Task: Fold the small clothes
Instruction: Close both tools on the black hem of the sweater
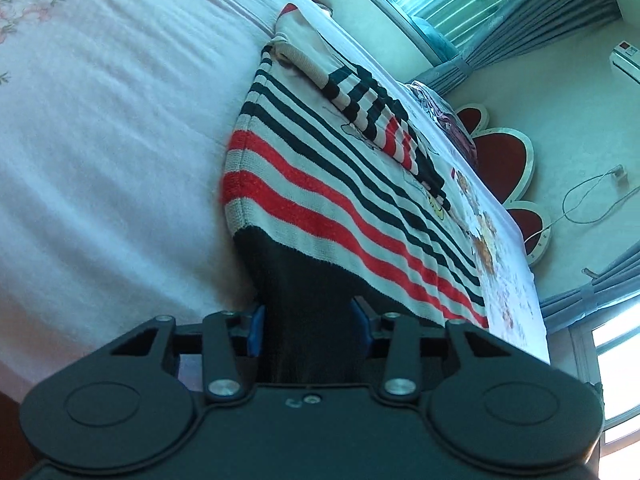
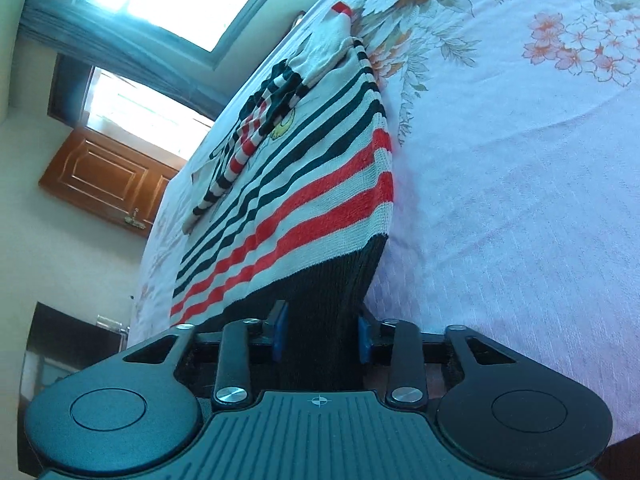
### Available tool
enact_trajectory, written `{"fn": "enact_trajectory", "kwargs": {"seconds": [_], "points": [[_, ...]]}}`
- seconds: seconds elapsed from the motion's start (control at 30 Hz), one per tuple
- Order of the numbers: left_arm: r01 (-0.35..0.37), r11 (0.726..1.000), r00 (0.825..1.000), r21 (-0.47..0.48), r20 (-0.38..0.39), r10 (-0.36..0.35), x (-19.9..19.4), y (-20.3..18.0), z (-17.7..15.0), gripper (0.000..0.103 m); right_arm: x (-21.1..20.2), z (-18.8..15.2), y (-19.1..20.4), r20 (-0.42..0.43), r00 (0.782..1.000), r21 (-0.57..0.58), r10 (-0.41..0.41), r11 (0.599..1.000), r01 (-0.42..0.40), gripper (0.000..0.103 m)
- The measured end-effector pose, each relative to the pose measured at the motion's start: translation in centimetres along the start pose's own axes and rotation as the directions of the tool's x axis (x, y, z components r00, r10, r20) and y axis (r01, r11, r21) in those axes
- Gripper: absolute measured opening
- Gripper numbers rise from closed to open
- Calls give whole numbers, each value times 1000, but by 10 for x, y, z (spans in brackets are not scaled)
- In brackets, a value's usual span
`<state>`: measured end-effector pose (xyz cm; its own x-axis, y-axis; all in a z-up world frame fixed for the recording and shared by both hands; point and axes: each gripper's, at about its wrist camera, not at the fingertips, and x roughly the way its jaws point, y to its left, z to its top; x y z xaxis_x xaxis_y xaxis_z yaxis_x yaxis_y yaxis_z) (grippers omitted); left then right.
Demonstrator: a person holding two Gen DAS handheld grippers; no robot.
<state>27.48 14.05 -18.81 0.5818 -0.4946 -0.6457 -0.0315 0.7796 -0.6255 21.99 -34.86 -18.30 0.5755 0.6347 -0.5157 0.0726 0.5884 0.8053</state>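
A small knitted sweater (image 1: 320, 184) with red, black and white stripes lies spread on the bed, its sleeves folded in over the body. Its black hem band runs into my left gripper (image 1: 308, 324), whose blue pads press on it from both sides. In the right wrist view the same sweater (image 2: 312, 184) stretches away from me, and my right gripper (image 2: 320, 332) is shut on the other end of the black hem. The fingertips of both grippers are hidden by the cloth.
The bed sheet (image 1: 100, 120) is pale pink with floral print (image 2: 560, 40). A red and white headboard (image 1: 504, 160) stands at the far end. Windows with blue curtains (image 1: 520, 20), a wooden door (image 2: 104, 176) and a wall cable (image 1: 592, 196) surround the bed.
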Motion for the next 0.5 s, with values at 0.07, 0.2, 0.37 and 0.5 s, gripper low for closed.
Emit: {"fn": "enact_trajectory", "kwargs": {"seconds": [0.07, 0.2, 0.37, 0.5], "points": [[-42, 998, 999, 41, 3, 42, 1, -5, 0, 5, 3, 6, 3, -8, 1000, -24, -25, 999, 24, 4], [2, 998, 992, 70, 125, -11, -28, -11, -4, 5, -23, 7, 14, 60, 997, -98, 49, 994, -43, 4], [-131, 989, 990, 65, 61, 127, -11, 6, -5, 5, -17, 6, -2, 32, 997, -99, -74, 992, 77, 4], [-121, 991, 989, 53, 92, 116, -17, 1, -4, 4, -17, 5, -1, 55, 997, -90, -49, 995, 54, 4]]}}
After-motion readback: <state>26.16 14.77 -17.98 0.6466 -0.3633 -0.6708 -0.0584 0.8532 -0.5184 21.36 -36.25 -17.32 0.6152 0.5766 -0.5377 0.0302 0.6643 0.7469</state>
